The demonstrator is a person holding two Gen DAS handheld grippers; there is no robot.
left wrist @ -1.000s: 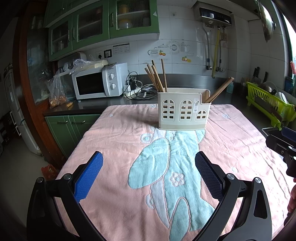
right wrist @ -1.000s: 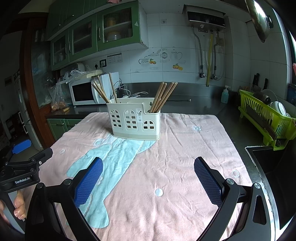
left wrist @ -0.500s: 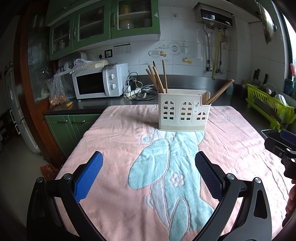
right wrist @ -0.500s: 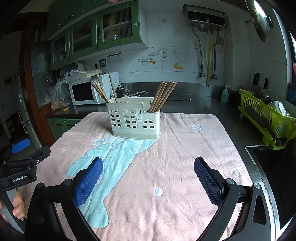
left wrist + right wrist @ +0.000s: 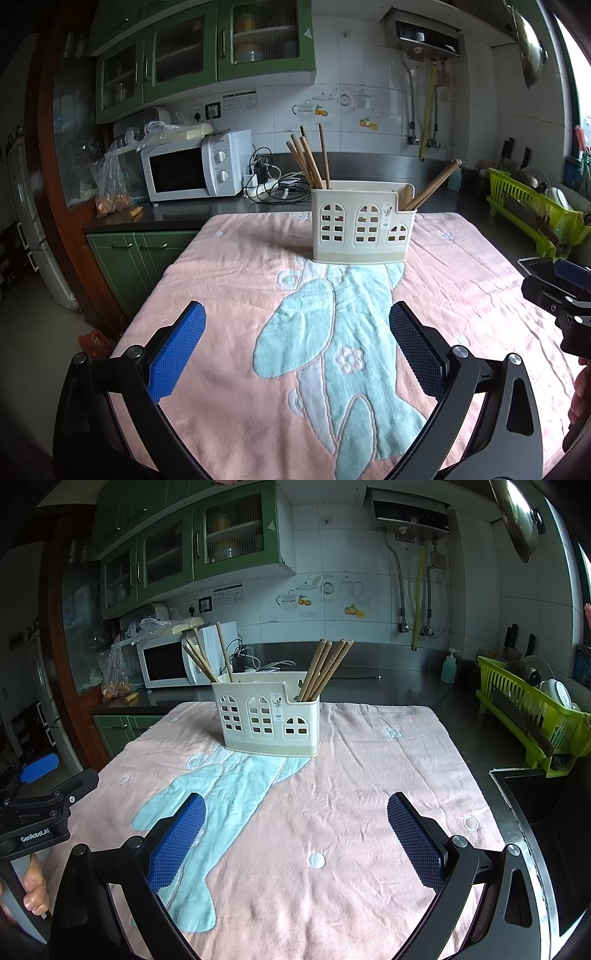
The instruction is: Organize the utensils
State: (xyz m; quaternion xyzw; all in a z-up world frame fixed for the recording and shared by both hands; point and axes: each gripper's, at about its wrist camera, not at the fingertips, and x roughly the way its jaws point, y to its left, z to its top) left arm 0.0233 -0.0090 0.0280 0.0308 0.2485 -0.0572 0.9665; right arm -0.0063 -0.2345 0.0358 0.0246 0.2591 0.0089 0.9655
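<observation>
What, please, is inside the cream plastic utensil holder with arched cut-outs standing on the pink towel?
The cream plastic utensil holder holds two bundles of wooden chopsticks: one in its taller left compartment, one in its lower right compartment. Their lower ends and the holder's floor are hidden by its walls.

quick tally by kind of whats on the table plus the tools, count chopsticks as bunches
utensil holder: 1
chopstick bunches: 2
pink towel: 1
tools: 2, left tool and right tool
total: 6

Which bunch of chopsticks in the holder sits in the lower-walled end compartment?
The right-hand bunch, leaning right out of the caddy end where the front wall steps down; the left-hand bunch stands behind the taller wall.
</observation>
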